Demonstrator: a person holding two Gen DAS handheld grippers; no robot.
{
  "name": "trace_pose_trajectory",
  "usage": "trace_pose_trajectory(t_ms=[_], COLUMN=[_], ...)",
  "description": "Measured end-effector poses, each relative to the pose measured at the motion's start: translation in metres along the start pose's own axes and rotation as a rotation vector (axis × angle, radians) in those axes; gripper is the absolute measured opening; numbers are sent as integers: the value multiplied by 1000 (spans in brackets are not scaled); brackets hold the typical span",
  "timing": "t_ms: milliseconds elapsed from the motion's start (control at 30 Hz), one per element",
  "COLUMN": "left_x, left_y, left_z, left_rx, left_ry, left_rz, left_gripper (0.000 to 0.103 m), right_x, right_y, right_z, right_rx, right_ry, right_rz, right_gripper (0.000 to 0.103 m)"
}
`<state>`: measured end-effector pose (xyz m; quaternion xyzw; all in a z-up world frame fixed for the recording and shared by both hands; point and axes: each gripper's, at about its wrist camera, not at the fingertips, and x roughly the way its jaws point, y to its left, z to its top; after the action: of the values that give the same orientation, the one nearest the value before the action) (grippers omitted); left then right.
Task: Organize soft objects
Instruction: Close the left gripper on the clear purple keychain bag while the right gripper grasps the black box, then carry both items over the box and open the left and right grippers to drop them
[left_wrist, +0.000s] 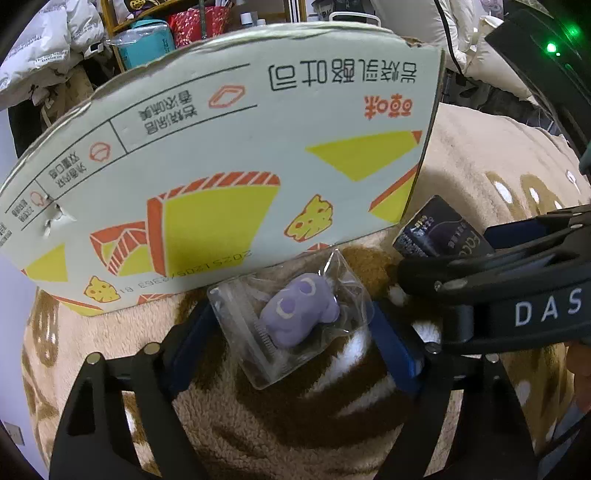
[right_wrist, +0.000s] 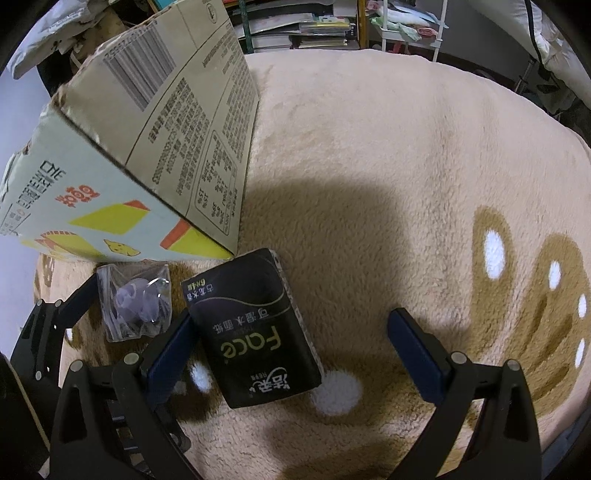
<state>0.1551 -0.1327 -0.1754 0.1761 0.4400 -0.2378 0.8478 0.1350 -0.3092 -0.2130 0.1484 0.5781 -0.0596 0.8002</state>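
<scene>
My fleece blanket (right_wrist: 388, 147) is beige, patterned with brown patches and white dots. The cardboard box (left_wrist: 229, 155) is pale grey-green, printed with yellow wedges, orange outlines and dark text (a barcode panel shows on its side). The soft toy (left_wrist: 299, 314) is lilac with pale crescents, in a clear bag. The tissue pack (right_wrist: 255, 328) is black with yellow-green lettering. My gripper pads (right_wrist: 417, 354) are dark blue.

Tissue pack (right_wrist: 255, 328): "Face" in large letters, upside down, with Chinese characters.
Cardboard box (left_wrist: 229, 155): Chinese print, upside down; a barcode on its side.
Right gripper (left_wrist: 546, 306): "DAS" in white.
</scene>
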Motion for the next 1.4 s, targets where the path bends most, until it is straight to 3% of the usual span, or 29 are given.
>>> trace_pose_trajectory(t_ms=[233, 400, 867, 1233, 1400], left_x=[-2, -4, -15, -35, -59], left_y=[5, 6, -8, -7, -14], left_z=[1, -1, -14, -19, -26], left_rx=[-8, 1, -4, -57, -51], left_ry=[-3, -13, -6, -20, -70], left_rz=[-3, 3, 24, 45, 87], left_gripper=[78, 77, 74, 73, 73], right_x=[1, -4, -15, -22, -38], right_y=[8, 6, 8, 23, 28], right_z=[-4, -8, -13, -18, -17], right_rx=[-14, 1, -21, -52, -78], right_ry=[2, 4, 8, -3, -42], right_rz=[-26, -28, -1, 15, 13], right_gripper=[103, 95, 52, 51, 51])
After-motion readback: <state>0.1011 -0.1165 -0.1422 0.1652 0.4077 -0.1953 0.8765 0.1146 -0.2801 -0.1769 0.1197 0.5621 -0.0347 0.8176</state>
